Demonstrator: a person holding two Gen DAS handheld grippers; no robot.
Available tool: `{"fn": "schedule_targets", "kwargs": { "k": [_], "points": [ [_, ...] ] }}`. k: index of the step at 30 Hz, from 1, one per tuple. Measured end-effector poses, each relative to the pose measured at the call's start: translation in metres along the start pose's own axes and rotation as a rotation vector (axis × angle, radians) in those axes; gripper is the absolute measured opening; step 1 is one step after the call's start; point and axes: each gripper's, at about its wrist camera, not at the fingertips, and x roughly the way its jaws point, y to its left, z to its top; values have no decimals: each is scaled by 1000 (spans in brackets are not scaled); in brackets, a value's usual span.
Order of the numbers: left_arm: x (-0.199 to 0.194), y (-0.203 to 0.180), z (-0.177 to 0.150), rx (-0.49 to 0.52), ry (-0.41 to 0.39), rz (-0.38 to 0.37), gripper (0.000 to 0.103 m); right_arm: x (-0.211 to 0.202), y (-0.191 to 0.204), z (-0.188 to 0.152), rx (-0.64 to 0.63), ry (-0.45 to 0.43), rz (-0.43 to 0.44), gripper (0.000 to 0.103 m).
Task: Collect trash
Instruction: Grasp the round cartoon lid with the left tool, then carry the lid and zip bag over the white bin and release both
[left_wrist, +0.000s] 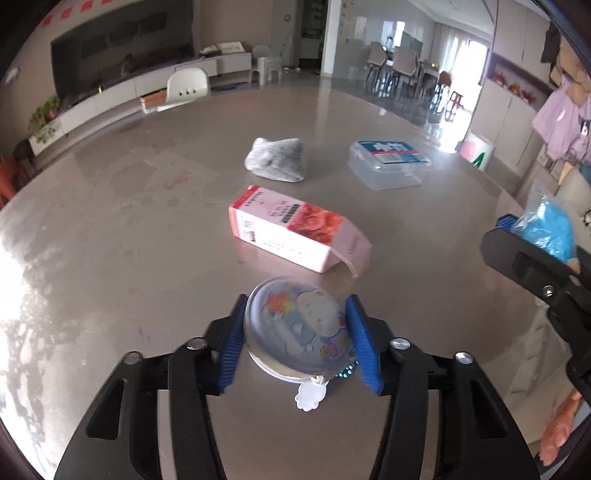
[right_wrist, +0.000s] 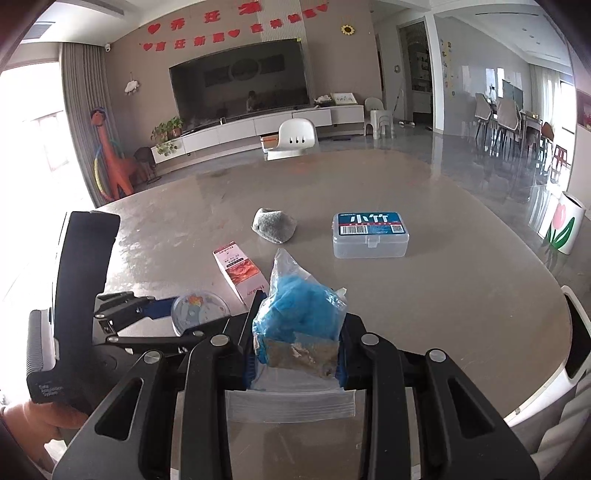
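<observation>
My left gripper (left_wrist: 297, 328) is shut on a round clear case with a cartoon print (left_wrist: 299, 325), held just above the table; a bead chain and white tag hang under it. The case also shows in the right wrist view (right_wrist: 199, 310). My right gripper (right_wrist: 295, 347) is shut on a clear zip bag with blue material inside (right_wrist: 299, 314), which also shows at the right in the left wrist view (left_wrist: 550, 229). A pink carton (left_wrist: 295, 230) lies on its side ahead. A grey wrapped lump (left_wrist: 277, 158) lies farther back.
A clear plastic box with a blue label (left_wrist: 389, 162) sits at the back right of the grey table (left_wrist: 110, 221); it also shows in the right wrist view (right_wrist: 369, 234). A white chair (right_wrist: 297, 138) stands beyond the far edge. The table's right edge (right_wrist: 554, 295) curves close by.
</observation>
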Motion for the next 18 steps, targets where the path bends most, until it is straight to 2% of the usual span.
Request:
{"fn": "schedule_targets", "kwargs": {
  "k": [5,7,9,18],
  "points": [
    [-13,6,2,-28,-28,-29,29,-11,-4,5,-25,-30,-15,33],
    [-21,9,3,-51,-53,-46,18,-14,-7,6,-29,-36,-15,33],
    [-31,9,4,-53,-79,-46,14,-18,-11,9,-26,-43,-15,33],
    [-74,5,4,-44,-170,-91,13,-32,-25,8,-11,-63,-23,33]
  ]
}}
